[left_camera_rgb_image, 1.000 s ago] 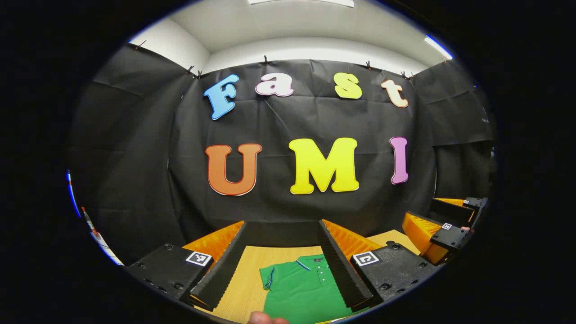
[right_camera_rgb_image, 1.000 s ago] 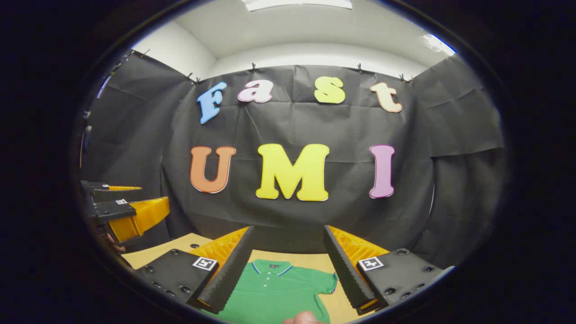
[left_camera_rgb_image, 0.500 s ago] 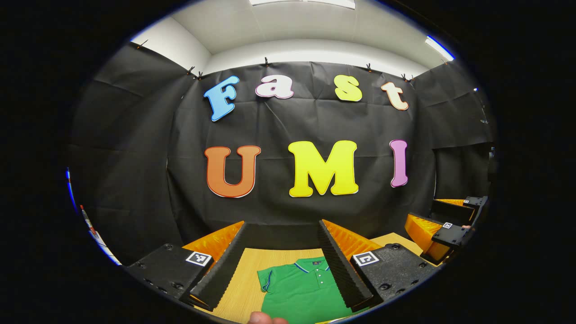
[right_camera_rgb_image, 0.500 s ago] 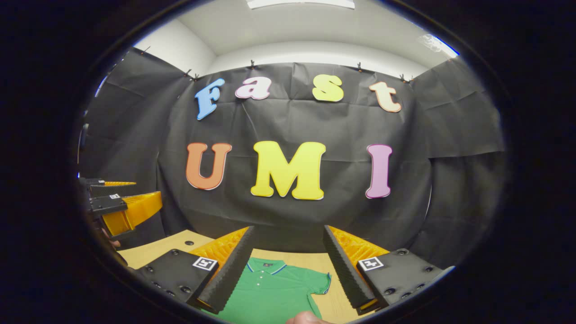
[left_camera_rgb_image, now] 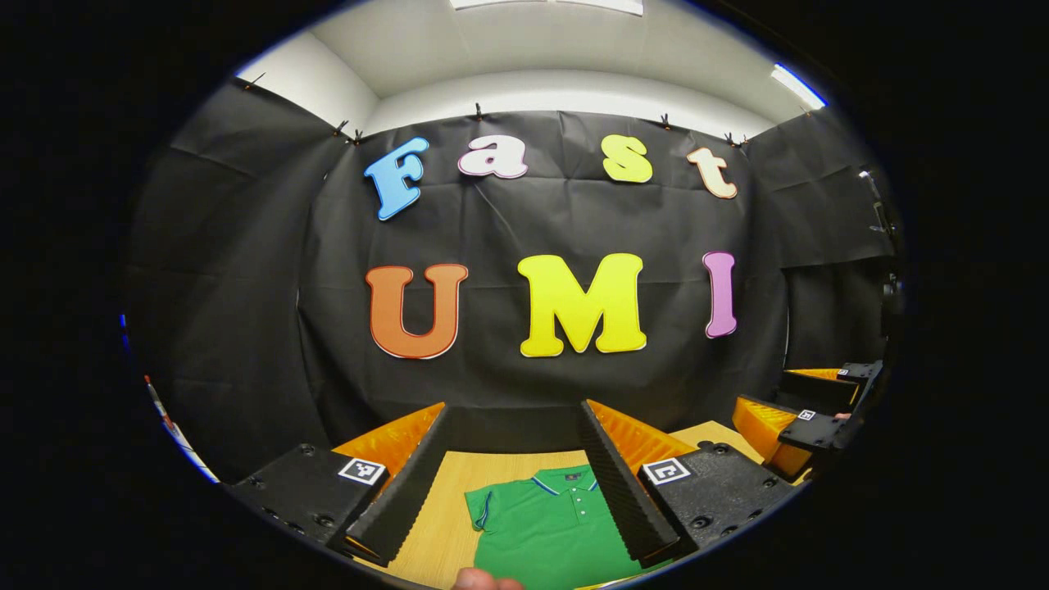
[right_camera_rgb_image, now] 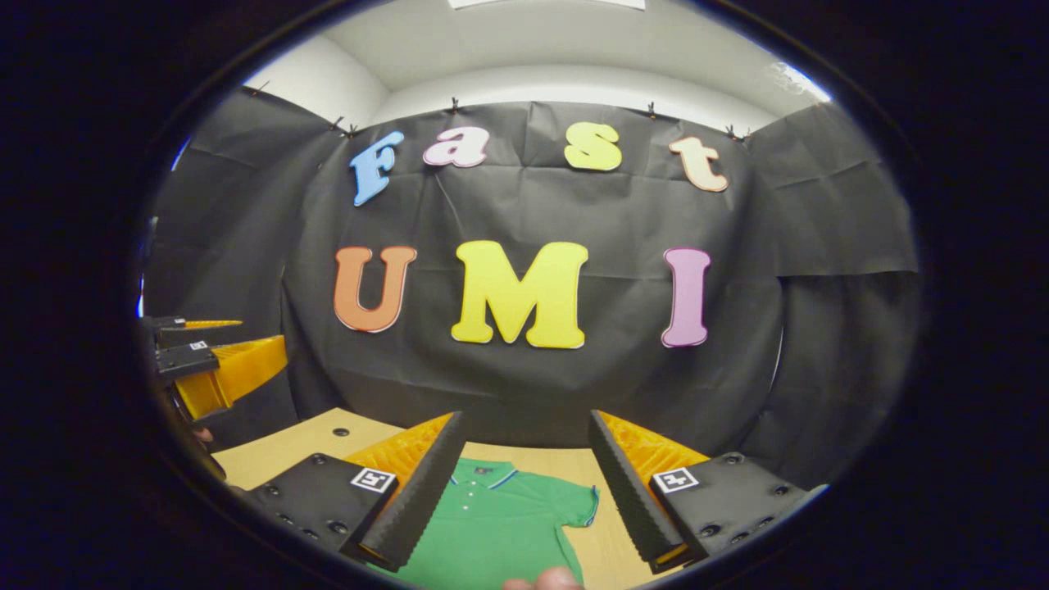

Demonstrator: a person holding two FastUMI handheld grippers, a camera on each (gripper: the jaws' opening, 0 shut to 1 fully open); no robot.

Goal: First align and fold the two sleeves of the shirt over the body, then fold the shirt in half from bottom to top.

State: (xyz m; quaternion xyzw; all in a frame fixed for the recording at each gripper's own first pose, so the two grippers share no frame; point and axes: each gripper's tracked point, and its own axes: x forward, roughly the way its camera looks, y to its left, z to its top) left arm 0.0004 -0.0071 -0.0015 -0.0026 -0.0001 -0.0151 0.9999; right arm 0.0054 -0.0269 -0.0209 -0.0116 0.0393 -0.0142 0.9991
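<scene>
**Both grippers hovering open above an unfolded green shirt**

A green polo shirt point(left_camera_rgb_image: 549, 528) is lying flat on a wooden table point(left_camera_rgb_image: 447, 512), collar toward the table's far edge, both short sleeves spread out. The left gripper point(left_camera_rgb_image: 512, 483) and right gripper point(right_camera_rgb_image: 524, 483) are hanging above it, jaws wide apart, gripping nothing. Judging the risk: each sleeve point(right_camera_rgb_image: 583, 506) is small and thin, so a descending jaw may be pinching the body layer too, dragging the whole shirt askew toward a table edge.

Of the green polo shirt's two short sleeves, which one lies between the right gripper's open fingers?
The sleeve with the blue-trimmed cuff lying flat on the wooden table, right of the collar in the right gripper view. The other sleeve appears between the left gripper's fingers.
</scene>
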